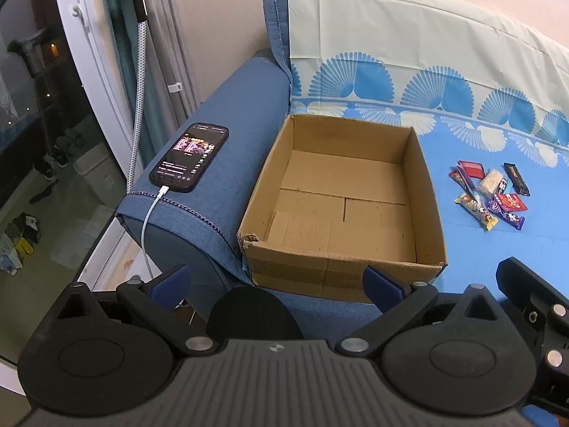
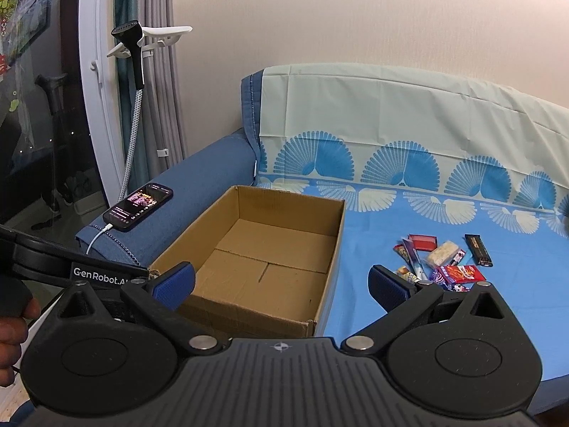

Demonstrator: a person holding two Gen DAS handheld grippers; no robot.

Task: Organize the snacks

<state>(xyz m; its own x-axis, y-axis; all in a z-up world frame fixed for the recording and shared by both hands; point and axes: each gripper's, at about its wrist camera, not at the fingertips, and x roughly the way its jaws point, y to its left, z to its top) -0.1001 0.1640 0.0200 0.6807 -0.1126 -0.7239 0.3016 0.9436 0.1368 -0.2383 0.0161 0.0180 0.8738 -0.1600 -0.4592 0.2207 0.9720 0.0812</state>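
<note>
Cardboard box (image 1: 341, 206) sits open and empty on the sofa seat, pushed against the blue armrest (image 1: 227, 135). Snack pile (image 2: 441, 263) lies loose on the patterned blue cover (image 2: 391, 320), to the right of the box and apart from it: red packets, purple wrappers, a pale one, a dark bar (image 2: 478, 249) slightly off on its own at the pile's far right.

Left tool (image 1: 277, 281) hangs in front of the box's near wall, jaws spread wide, nothing between them. Right tool (image 2: 281, 281) also gaping and empty, its right pad (image 2: 387, 284) near the pile's left edge.

Phone (image 1: 188, 156) on the armrest, lit, charging cable attached; keep clear of it.

Judgement: nothing packed yet; first pick is the step in hand. The right tool is better placed. Best approach looks to be taking an outlying piece first, such as the dark bar, with the jaws across its narrow width, rather than digging into the overlapped wrappers, where two may lift together. Foil may slip; close squarely. Lay pieces flat along the box's far wall to leave room for the rest.
</note>
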